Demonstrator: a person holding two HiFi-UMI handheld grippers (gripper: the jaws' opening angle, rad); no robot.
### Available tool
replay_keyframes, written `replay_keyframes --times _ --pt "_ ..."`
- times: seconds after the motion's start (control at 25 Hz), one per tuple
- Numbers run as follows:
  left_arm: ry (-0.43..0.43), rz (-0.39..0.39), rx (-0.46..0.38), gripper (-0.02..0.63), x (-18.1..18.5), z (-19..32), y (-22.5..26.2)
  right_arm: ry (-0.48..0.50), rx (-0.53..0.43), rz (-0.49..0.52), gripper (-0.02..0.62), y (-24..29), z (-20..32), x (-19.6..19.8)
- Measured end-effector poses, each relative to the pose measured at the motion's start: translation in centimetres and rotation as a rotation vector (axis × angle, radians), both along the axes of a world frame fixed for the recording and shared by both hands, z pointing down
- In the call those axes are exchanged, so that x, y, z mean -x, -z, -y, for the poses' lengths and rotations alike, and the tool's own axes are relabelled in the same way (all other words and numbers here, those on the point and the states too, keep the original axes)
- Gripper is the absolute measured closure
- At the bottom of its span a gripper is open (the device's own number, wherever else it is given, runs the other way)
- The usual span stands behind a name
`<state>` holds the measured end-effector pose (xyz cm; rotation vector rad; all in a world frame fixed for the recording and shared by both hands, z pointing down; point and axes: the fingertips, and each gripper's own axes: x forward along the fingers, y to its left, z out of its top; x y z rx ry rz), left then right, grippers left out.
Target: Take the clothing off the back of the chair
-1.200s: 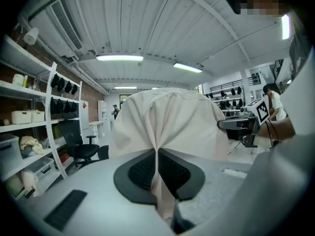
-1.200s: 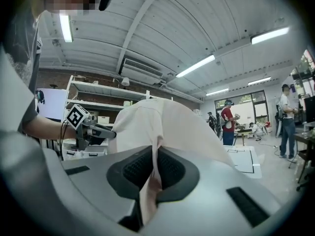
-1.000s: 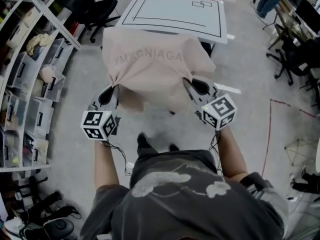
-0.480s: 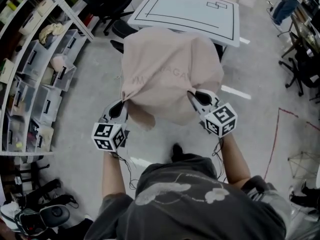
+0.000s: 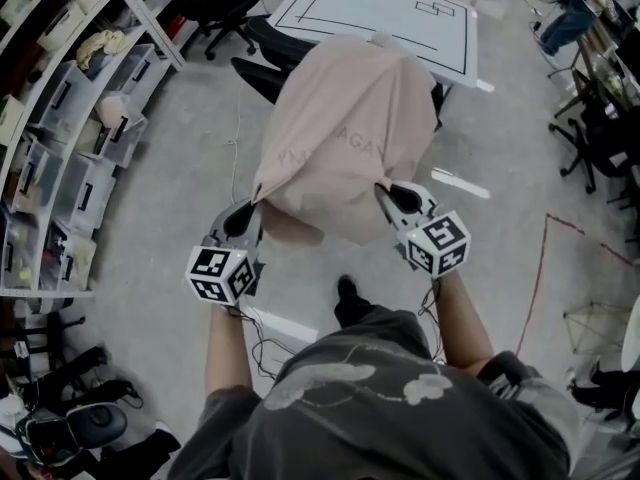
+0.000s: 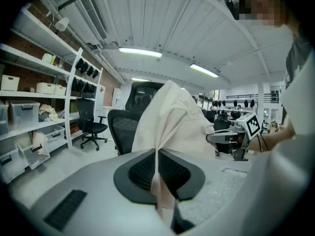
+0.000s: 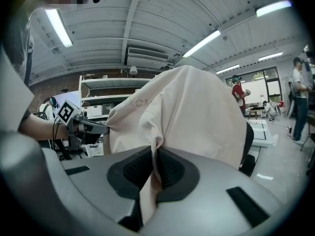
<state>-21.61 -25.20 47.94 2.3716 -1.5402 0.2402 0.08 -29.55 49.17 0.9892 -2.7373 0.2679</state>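
Note:
A pale beige garment (image 5: 345, 133) with faint lettering hangs stretched between my two grippers, still draped over the top of a black chair (image 5: 262, 76). My left gripper (image 5: 254, 208) is shut on the garment's left edge; in the left gripper view a fold of the cloth (image 6: 158, 167) is pinched between the pads. My right gripper (image 5: 382, 190) is shut on the right edge, where the cloth (image 7: 152, 173) runs between the pads too. The chair's back (image 6: 123, 132) shows beside the garment; most of it is hidden under the fabric.
A white table (image 5: 385, 13) with black lines stands just beyond the chair. Shelves with storage bins (image 5: 70, 158) line the left side, and another black office chair (image 5: 225, 3) is at top left. More chairs (image 5: 600, 138) and a person stand at the right. Grey floor (image 5: 170, 228) lies around me.
Both grippers have drawn back toward me and sunk a little, pulling the garment with them. The fabric has stretched out from the chair, and the chair's seat has come into view at its left.

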Motion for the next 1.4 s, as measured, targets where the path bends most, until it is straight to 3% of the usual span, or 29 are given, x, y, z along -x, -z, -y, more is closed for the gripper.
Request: replay_keyframes --times 0.32,0.68,1.4 --pt "0.012 -0.013 0.003 0.6 0.4 -5.8 0.1 -0.029 0.012 -0.008 0.592 0.7 -4.9 -0.7" --pt "0.033 -0.028 -0.058 0.6 0.7 -13.1 2.7 -0.012 -0.02 0.005 0.592 3.0 -11.5 -0.3" --pt "0.101 0.022 -0.131 0.6 -0.3 -26.0 5.0 -0.026 -0.043 0.036 0.592 4.8 -23.3 -1.3"
